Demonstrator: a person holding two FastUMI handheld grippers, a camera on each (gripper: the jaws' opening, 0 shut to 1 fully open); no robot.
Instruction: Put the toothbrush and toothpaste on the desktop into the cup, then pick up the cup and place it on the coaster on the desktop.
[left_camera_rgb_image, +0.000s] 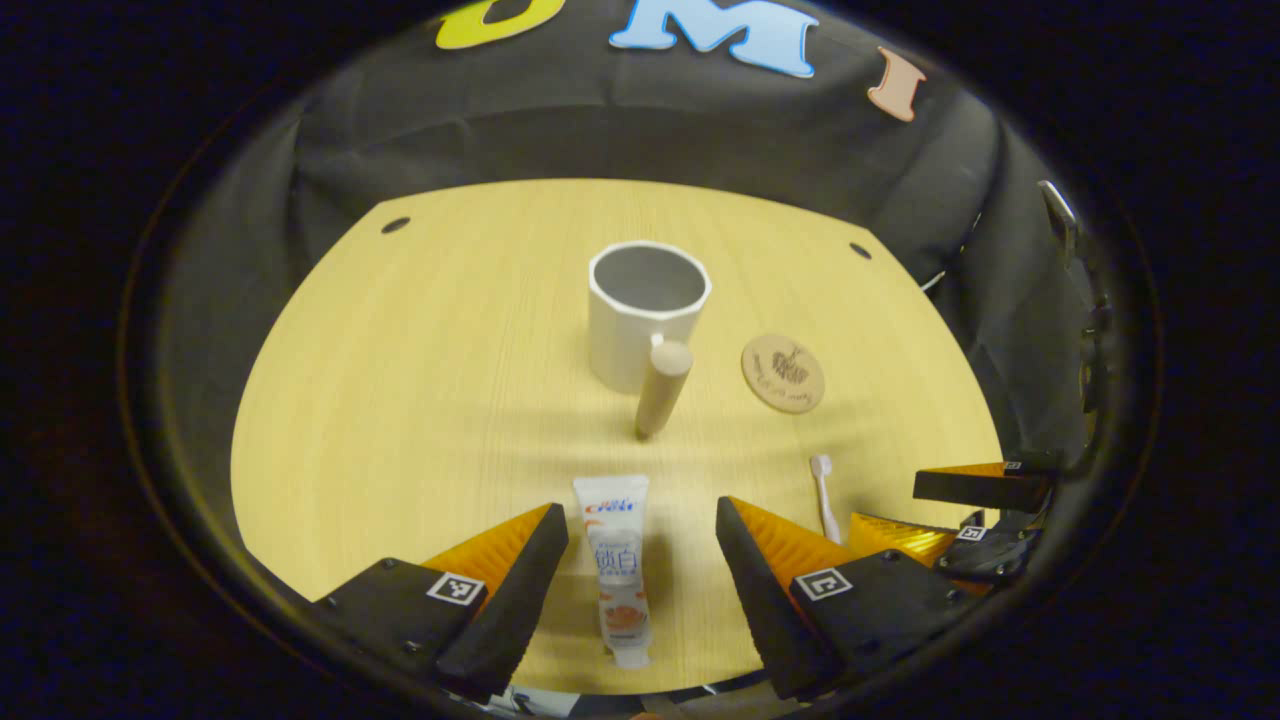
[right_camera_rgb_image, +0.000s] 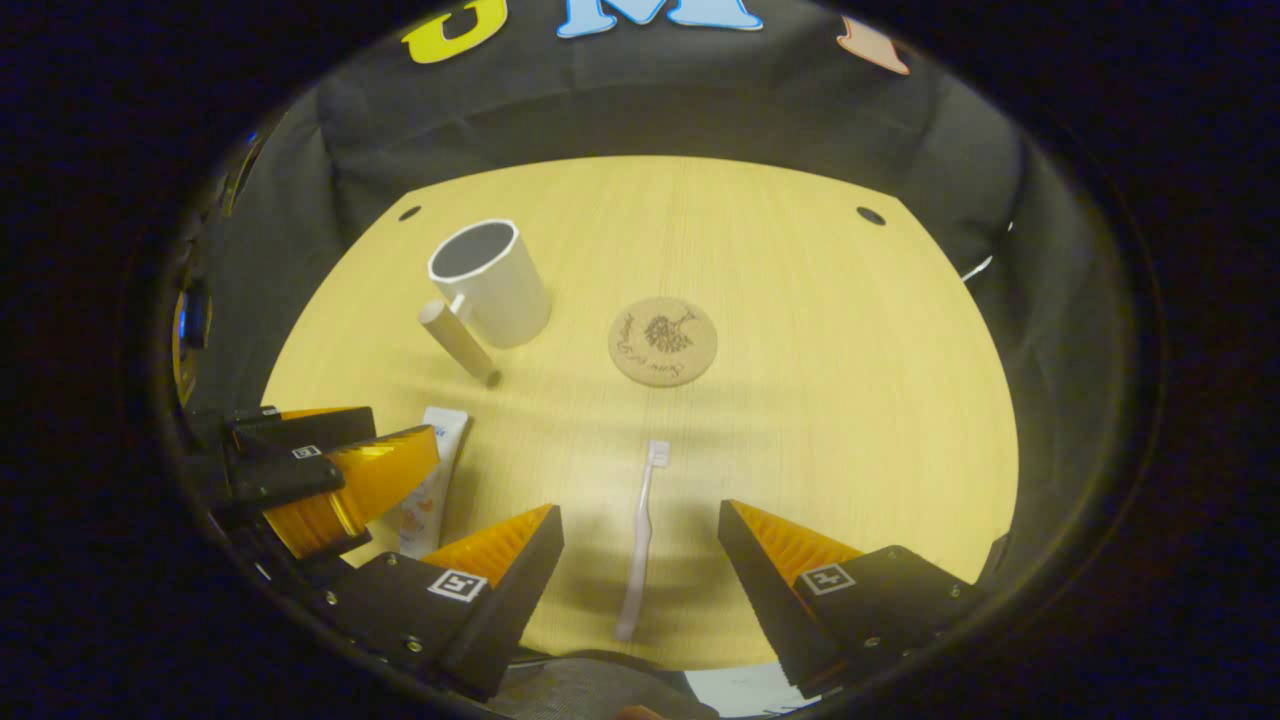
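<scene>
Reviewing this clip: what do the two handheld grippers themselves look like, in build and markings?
Both match. In the left gripper view, the left gripper has two wedge-shaped fingers tapering to points, ribbed on their upper faces, each on a black block with screw heads and a small square black-and-white marker tag. The right gripper in the right gripper view is built and tagged alike. No cables, sleeves or hands can be made out.
</scene>
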